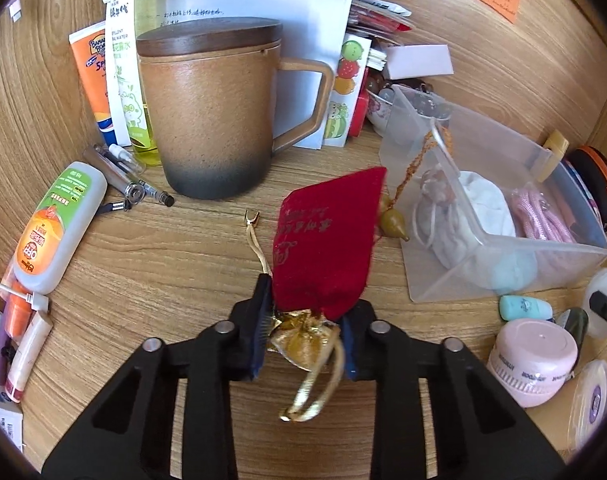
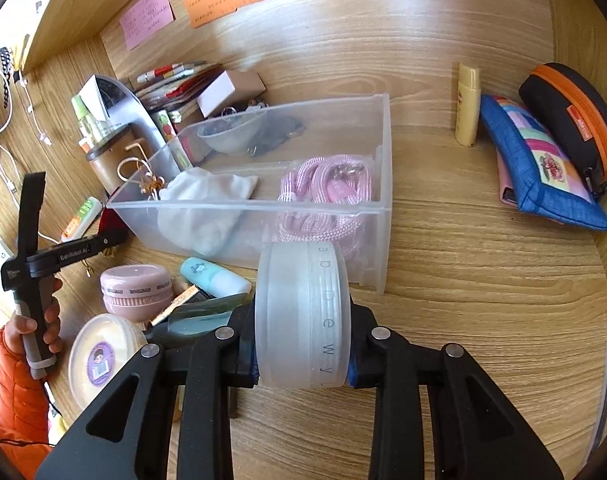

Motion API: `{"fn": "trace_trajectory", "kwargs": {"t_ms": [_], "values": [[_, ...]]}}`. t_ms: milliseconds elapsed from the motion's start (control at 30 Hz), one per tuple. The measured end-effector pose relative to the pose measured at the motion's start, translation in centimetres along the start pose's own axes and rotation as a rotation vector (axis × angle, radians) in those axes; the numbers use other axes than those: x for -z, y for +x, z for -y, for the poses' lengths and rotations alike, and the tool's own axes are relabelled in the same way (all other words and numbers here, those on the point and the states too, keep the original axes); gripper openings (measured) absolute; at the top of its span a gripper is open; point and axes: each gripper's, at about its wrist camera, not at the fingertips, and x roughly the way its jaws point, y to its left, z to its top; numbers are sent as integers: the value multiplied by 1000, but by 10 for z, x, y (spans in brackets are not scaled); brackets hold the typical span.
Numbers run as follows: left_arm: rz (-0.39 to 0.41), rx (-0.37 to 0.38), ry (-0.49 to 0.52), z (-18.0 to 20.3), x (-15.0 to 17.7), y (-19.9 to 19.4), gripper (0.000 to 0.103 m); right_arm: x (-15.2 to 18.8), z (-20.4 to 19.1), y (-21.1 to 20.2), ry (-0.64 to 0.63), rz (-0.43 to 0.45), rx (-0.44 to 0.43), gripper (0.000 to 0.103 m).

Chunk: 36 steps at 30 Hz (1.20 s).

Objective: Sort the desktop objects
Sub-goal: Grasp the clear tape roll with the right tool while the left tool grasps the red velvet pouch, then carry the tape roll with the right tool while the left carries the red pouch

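My left gripper [image 1: 307,314] is shut on the gold neck of a red velvet pouch [image 1: 323,248]. The pouch's body points away from me over the wooden desk, and its gold cord [image 1: 315,392] dangles below the jaws. Just right of the pouch stands a clear plastic box [image 1: 503,248] holding a white cloth bag [image 1: 475,208] and a pink cord [image 1: 539,216]. My right gripper [image 2: 303,320] is shut on a frosted round jar [image 2: 303,312] with grey lettering, held in front of the clear box [image 2: 323,216]. At the left of the right wrist view, a hand holds the left gripper's handle [image 2: 35,264].
A brown lidded mug [image 1: 211,120] stands behind the pouch, with bottles, tubes and pens to its left. A pink jar [image 1: 531,360] and a mint tube [image 1: 525,308] lie near the box's front. A yellow bottle [image 2: 468,106], a blue patchwork pouch [image 2: 543,160] and a black-orange case [image 2: 571,116] sit at the right.
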Motion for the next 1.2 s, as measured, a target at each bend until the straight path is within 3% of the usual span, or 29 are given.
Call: {"fn": "trace_trajectory", "kwargs": {"t_ms": [367,1200], "values": [[53,14,17,13,15,-9,24,-2,-8,-21,-36,39,26,27],[168,98,60,27,-17,-59,24,-35,-34,-50,-128,124,61,27]]}}
